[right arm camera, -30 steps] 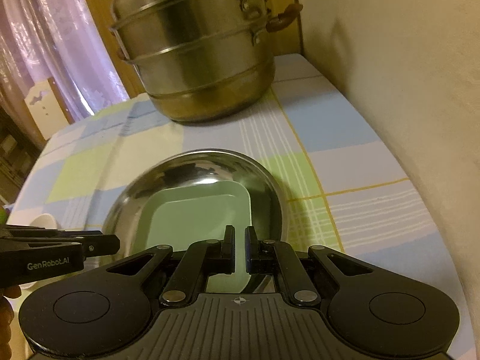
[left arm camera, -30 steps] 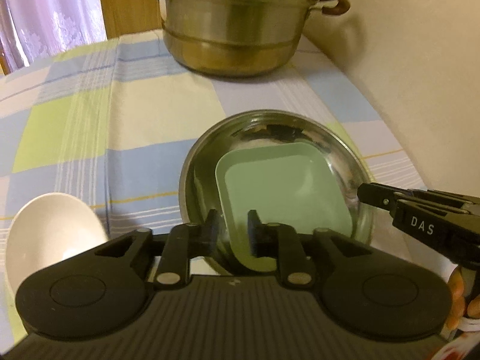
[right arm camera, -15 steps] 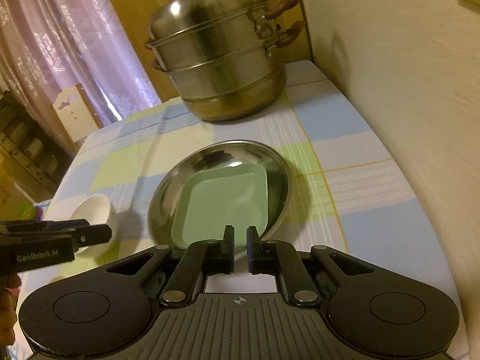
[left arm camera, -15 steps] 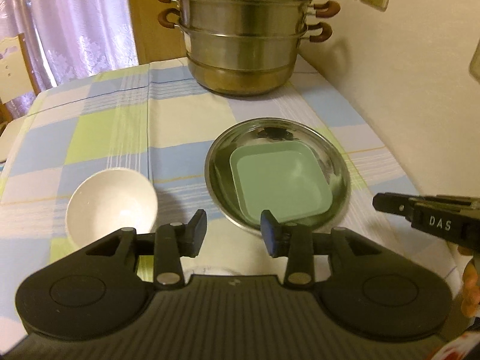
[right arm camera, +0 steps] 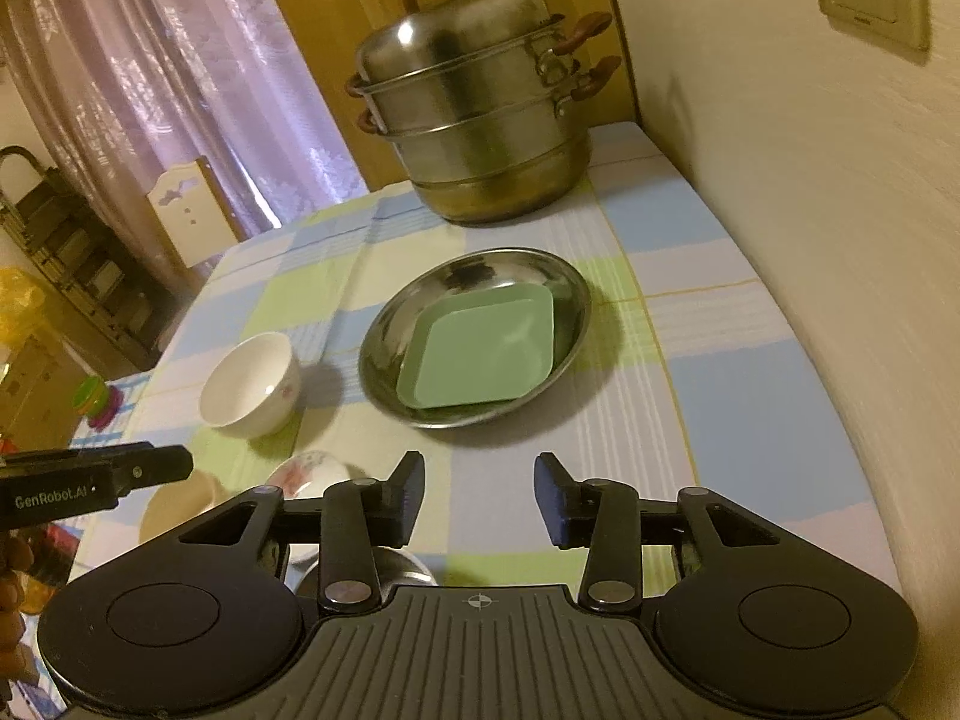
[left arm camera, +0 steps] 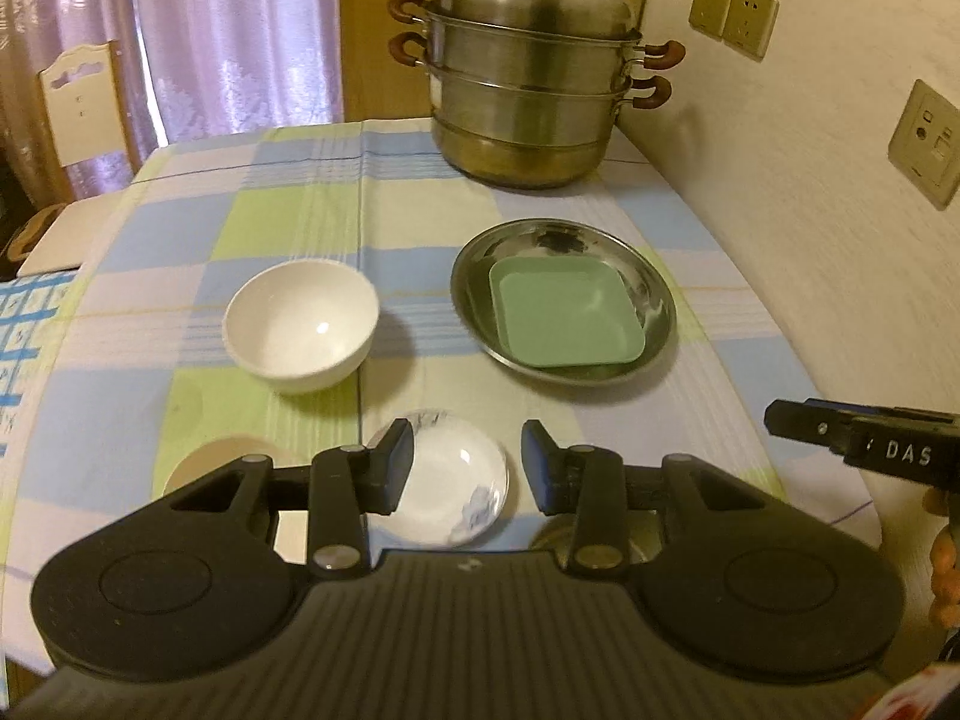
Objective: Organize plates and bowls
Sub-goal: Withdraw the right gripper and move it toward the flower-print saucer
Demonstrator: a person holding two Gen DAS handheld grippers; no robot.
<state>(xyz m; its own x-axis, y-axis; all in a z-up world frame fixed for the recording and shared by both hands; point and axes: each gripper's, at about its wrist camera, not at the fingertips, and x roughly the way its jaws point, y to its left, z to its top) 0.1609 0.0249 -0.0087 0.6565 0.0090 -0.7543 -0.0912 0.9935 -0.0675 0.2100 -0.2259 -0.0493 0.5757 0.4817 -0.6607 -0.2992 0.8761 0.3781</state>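
1. Plates and bowls, on a checked tablecloth (left arm camera: 288,204) of blue, green and white squares that covers a table set against a cream wall (left arm camera: 828,252).
2. Steel plate (left arm camera: 651,294): round, shallow, shiny; on the cloth toward the wall side, in front of the steamer pot.
3. Green dish (left arm camera: 564,318): square with rounded corners; lies inside the steel plate, resting on its floor, turned a little askew.
4. White bowl (left arm camera: 303,324): deep, upright, empty; on the cloth beside the steel plate, apart from it. The right wrist view shows a small floral mark on its outer wall.
5. Small saucer (left arm camera: 456,486): white with a blue-grey pattern; on the cloth close below the left gripper, partly hidden by one finger.
6. Tan disc (left arm camera: 192,465): flat, round, at the near edge beside the saucer; what kind of ware it is cannot be told.
7. Steamer pot (left arm camera: 528,84): stacked steel tiers, domed lid, brown handles; at the far end of the table near the wall.
8. Left gripper (left arm camera: 468,468): jaws parted to a moderate gap, nothing between the pads, held above the cloth; it has just been opening.
9. Right gripper (right arm camera: 480,492): jaws parted to a similar gap, nothing gripped, clear of the steel plate; it has just been opening.
10. Wall sockets (left arm camera: 732,18): beige plates on the wall above the table.
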